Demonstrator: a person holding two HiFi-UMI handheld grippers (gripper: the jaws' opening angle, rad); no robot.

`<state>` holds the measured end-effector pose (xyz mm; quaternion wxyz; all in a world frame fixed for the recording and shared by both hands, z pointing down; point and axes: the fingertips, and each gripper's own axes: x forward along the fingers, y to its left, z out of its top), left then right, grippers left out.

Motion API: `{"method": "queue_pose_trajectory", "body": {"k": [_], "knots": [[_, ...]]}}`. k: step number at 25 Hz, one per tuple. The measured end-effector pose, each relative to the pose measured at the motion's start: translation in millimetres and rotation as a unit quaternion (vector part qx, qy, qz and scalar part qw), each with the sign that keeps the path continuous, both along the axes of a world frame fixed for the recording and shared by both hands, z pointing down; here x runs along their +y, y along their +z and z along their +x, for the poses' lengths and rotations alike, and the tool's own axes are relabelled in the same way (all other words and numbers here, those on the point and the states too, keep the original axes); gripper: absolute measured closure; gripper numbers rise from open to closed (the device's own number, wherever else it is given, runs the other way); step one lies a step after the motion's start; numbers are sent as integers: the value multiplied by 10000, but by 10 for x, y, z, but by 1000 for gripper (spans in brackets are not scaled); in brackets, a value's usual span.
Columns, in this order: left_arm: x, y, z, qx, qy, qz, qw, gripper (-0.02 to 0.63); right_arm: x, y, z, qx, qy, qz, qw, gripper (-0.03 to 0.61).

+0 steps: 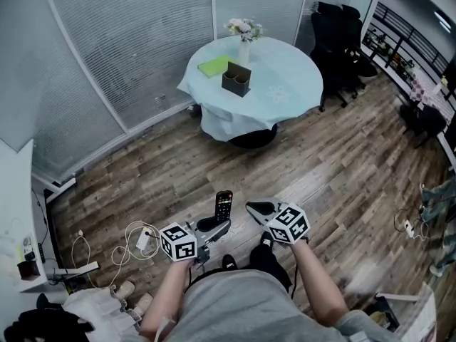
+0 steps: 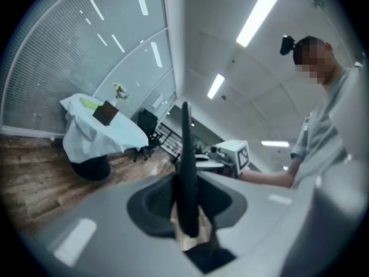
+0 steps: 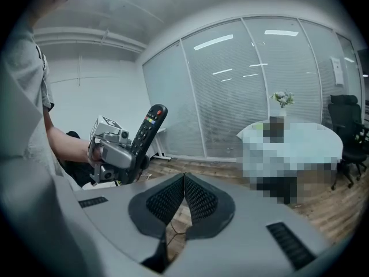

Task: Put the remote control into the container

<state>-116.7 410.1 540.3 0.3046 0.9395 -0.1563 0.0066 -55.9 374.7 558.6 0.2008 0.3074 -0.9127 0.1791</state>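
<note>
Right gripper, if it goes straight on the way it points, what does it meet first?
Likely the wooden floor, since the right gripper tilts downward; nothing else shows in that line, though depth is unclear.

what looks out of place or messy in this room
Only the white cables sprawled loose across the wooden floor at the left, a possible trip hazard. Nothing looks spilled or damaged; the container stands upright.

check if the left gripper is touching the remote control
Touching. In the left gripper view the left gripper is clamped on the remote control, a pad on each side.
</note>
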Motion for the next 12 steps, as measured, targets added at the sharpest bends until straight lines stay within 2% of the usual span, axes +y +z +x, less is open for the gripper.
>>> {"method": "queue_pose_trajectory", "body": {"k": [12], "knots": [[-164, 19, 119, -30, -142, -78, 9999, 526, -180, 44, 106, 65, -153, -9, 9999, 560]]}}
